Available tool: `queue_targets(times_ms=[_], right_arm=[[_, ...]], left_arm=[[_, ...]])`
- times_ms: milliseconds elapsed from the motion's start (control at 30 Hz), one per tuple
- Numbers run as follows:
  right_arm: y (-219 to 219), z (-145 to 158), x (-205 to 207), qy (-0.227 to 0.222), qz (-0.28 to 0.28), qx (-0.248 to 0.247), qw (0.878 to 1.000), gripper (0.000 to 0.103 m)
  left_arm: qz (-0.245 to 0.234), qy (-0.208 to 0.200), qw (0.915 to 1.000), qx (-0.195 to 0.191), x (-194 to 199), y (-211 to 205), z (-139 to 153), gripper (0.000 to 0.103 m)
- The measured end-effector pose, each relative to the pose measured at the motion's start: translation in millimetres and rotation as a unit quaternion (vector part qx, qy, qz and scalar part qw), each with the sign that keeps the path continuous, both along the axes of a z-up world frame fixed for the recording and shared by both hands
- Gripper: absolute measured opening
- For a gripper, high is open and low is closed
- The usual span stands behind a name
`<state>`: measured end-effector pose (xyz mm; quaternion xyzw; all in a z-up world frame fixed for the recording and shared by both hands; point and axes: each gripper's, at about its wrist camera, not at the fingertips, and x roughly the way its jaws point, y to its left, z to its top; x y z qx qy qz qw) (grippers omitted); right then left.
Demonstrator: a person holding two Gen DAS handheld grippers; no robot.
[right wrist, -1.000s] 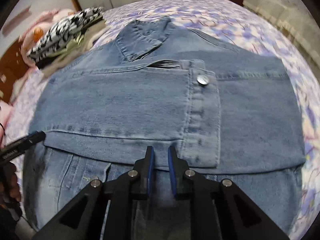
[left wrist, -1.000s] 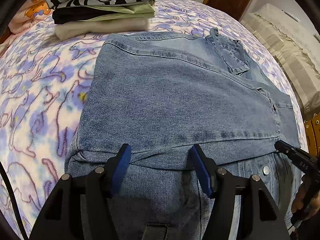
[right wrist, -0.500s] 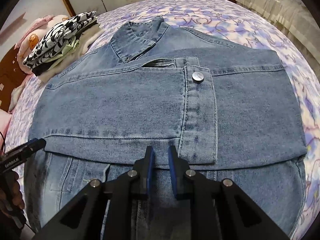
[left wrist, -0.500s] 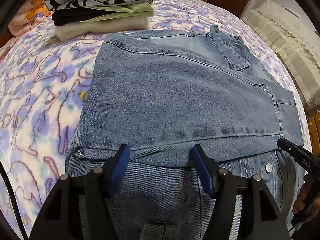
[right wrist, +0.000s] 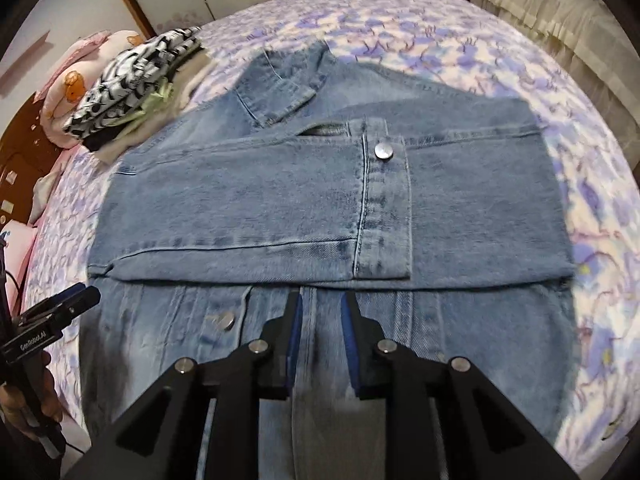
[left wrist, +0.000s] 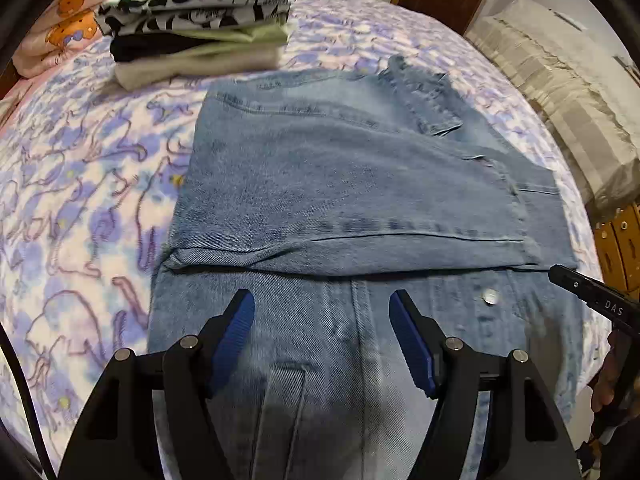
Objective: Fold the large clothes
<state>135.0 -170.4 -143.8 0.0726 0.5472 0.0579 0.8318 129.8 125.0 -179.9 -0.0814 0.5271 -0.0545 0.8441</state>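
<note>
A blue denim jacket (left wrist: 344,184) lies flat on the bed, collar at the far end, with both sleeves folded across its body; it also shows in the right wrist view (right wrist: 320,200). My left gripper (left wrist: 322,312) is open and empty, just above the jacket's near part, short of the folded sleeve's edge. My right gripper (right wrist: 320,312) has a small gap between its pads and holds nothing, also above the near part. Each gripper shows at the other view's edge: the right one (left wrist: 588,292), the left one (right wrist: 52,316).
A stack of folded clothes (left wrist: 196,20) sits on the floral bedsheet (left wrist: 80,184) at the far left, also in the right wrist view (right wrist: 132,84). A pink pillow (left wrist: 60,28) lies behind it. A beige covered piece of furniture (left wrist: 560,92) stands right of the bed.
Both grippers have drawn back toward me from the folded sleeve's edge. The right gripper has opened a little and let go of the denim. The left gripper stays open.
</note>
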Motion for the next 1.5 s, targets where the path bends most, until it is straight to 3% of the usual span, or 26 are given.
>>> queue_targets(times_ms=[133, 400, 633, 800, 967, 1300, 1500], right_arm=[[-5.2, 30.4, -21.9, -0.024, 0.006, 0.007, 1.000, 0.036], [-26.6, 75.9, -75.2, -0.055, 0.015, 0.014, 0.998, 0.037], [-52.4, 83.5, -113.3, -0.060, 0.021, -0.013, 0.998, 0.037], [-76.3, 71.6, -131.4, -0.046, 0.016, -0.035, 0.998, 0.037], [-113.2, 50.0, -139.8, -0.009, -0.003, -0.040, 0.999, 0.037], [-186.0, -25.7, -157.5, 0.133, -0.054, 0.040, 0.989, 0.037], [-198.4, -57.4, -173.5, 0.169, -0.055, 0.100, 0.979, 0.037]], left_arm=[[0.004, -0.020, 0.9998, 0.004, -21.0, -0.2, 26.6, 0.081], [0.015, -0.044, 0.9988, 0.017, -70.0, 4.2, 64.2, 0.082], [0.020, -0.040, 0.9986, 0.027, -108.6, 12.7, 65.8, 0.082], [0.026, -0.017, 0.9989, 0.035, -128.6, 24.7, 49.7, 0.082], [0.048, 0.022, 0.9984, 0.017, -138.6, 50.1, 21.5, 0.082], [0.055, 0.099, 0.9928, -0.040, -145.2, 82.8, -44.6, 0.082], [0.041, 0.098, 0.9922, -0.066, -147.3, 85.6, -59.5, 0.082]])
